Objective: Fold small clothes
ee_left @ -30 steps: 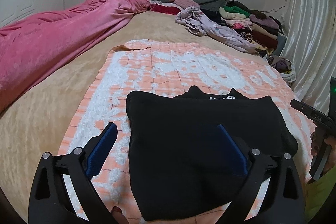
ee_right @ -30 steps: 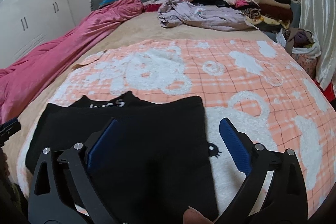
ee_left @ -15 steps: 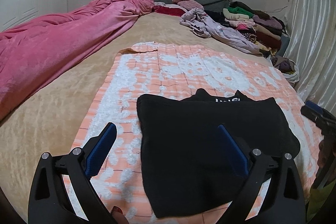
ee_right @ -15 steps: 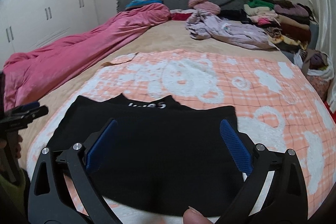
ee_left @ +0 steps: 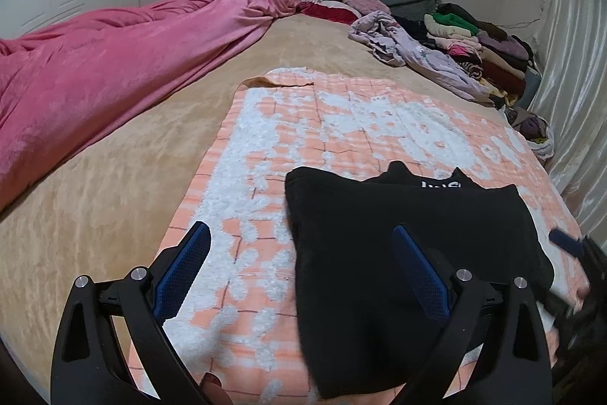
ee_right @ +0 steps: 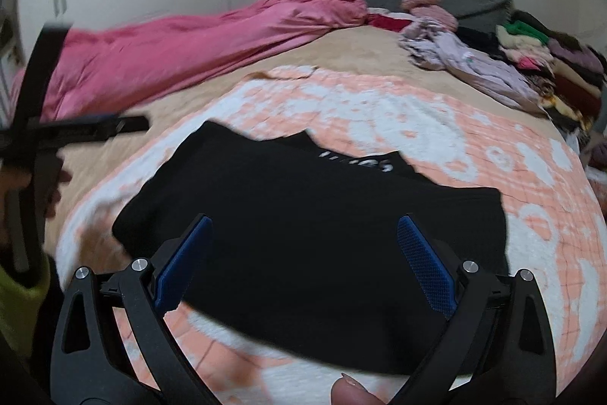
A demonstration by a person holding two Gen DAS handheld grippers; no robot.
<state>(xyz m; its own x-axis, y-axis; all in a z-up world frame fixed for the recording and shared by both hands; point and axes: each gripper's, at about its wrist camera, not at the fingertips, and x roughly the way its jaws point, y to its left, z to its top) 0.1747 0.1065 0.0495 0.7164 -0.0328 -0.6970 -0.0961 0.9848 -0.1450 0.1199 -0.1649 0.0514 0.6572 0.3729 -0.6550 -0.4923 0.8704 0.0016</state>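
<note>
A folded black garment (ee_left: 398, 245) with white lettering at its far edge lies on the orange-and-white checked blanket (ee_left: 303, 124); it also shows in the right wrist view (ee_right: 322, 215). My left gripper (ee_left: 301, 268) is open and empty above the garment's left edge. My right gripper (ee_right: 303, 261) is open and empty above the garment's near middle. The right gripper's blurred tip shows at the right edge of the left wrist view (ee_left: 569, 242). The left gripper shows blurred at the left of the right wrist view (ee_right: 76, 128).
A pink duvet (ee_left: 114, 63) lies along the left of the beige bed (ee_left: 95, 196). A lilac garment (ee_left: 417, 52) and a stack of folded clothes (ee_left: 478, 44) sit at the far right. A bag of clothes (ee_left: 535, 128) stands by the curtain.
Both grippers have pulled back and swung left, still open. The garment now sits further right in the left view and centred in the right view. It has not moved.
</note>
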